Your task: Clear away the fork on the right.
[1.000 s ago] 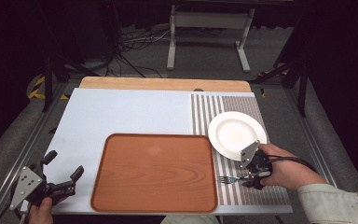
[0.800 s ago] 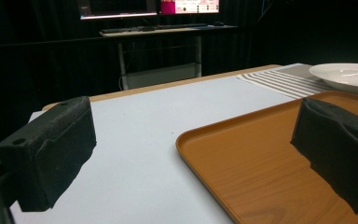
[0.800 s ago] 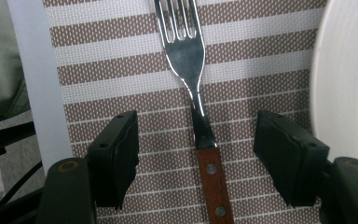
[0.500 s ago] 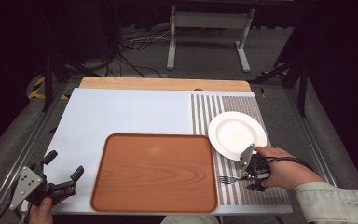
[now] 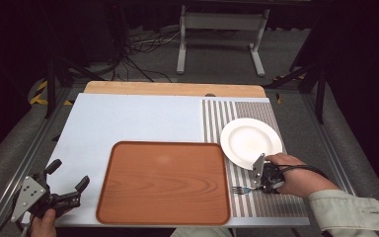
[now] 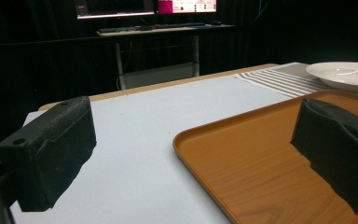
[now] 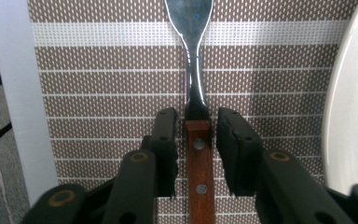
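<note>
Right gripper jaws narrowed, just closing

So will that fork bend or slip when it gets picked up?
Probably not bend: the fork has a shiny metal neck and a riveted wooden handle, so it looks stiff. The right gripper, whose jaws have just been closing, straddles the handle, gaps showing either side. Gripped near the neck, it should stay fairly balanced.

Dark room, grey floor, metal stand
</note>
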The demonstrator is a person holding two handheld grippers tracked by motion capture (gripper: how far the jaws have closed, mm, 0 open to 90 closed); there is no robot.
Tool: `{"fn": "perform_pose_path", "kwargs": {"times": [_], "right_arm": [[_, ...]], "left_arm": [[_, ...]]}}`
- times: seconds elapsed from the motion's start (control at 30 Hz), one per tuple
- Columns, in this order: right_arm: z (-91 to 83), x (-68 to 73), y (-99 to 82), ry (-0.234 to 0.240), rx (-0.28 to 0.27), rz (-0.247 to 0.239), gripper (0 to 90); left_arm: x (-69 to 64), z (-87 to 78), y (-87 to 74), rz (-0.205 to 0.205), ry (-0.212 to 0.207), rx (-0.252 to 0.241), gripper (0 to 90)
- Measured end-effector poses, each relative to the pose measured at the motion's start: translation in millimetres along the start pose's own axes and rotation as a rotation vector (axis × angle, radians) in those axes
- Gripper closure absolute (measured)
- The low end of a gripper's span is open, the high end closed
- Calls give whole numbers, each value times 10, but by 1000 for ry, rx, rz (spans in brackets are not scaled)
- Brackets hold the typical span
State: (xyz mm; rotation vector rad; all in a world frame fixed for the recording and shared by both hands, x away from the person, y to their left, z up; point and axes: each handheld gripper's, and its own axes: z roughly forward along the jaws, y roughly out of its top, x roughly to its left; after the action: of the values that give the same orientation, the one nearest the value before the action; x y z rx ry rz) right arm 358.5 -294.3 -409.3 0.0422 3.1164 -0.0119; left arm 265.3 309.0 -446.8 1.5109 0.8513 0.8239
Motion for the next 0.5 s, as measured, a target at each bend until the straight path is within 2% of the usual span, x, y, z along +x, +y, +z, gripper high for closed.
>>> {"fn": "perform_pose_path", "kwargs": {"times": [0.17, 0.33, 0.47, 0.5], "right_arm": [[25, -12, 6, 0, 18, -16, 770], [38, -11, 16, 0, 25, -32, 779], [37, -3, 8, -9, 18, -74, 785], [34, 2, 4, -9, 15, -71, 786]], "left_arm": [[-1, 0, 1, 1, 0, -1, 6], [2, -3, 3, 1, 0, -1, 6], [1, -4, 5, 1, 0, -2, 6], [1, -5, 5, 0, 0, -2, 6]]}}
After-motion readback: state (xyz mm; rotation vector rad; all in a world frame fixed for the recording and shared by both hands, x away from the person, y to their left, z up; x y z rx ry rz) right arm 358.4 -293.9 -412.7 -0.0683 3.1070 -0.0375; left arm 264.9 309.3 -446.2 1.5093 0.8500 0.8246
